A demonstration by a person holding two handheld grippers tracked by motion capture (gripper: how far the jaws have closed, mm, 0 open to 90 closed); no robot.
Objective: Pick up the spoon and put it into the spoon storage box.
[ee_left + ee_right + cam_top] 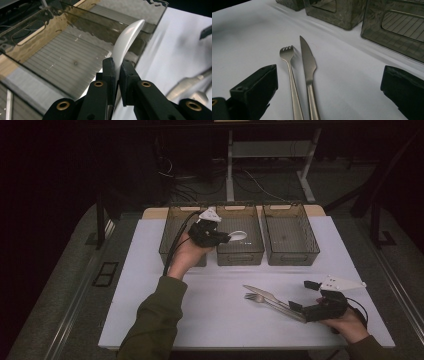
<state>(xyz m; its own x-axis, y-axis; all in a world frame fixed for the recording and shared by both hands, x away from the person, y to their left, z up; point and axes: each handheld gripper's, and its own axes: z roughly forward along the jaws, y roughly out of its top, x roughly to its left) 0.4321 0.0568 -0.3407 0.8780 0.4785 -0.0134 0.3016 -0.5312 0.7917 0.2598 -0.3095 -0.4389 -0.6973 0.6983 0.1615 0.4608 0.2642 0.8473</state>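
My left gripper [224,238] is shut on a white spoon [239,235] and holds it over the middle one of three smoky plastic bins [240,255]. In the left gripper view the spoon [127,37] stands edge-on, pinched between the jaws of the left gripper [117,63], with the bin floor [62,57] below. A steel knife [267,296] and a steel fork [254,297] lie side by side on the white table. My right gripper [303,295] rests open at their handle ends. In the right gripper view of that gripper [329,82], the fork [290,75] and knife [308,65] run between the wide-apart jaws.
The left bin [172,240] and right bin [291,240] flank the middle one along the far edge of the white table top [210,295]. Bin fronts [397,32] rise just beyond the cutlery. Cables and desk legs lie on the floor behind.
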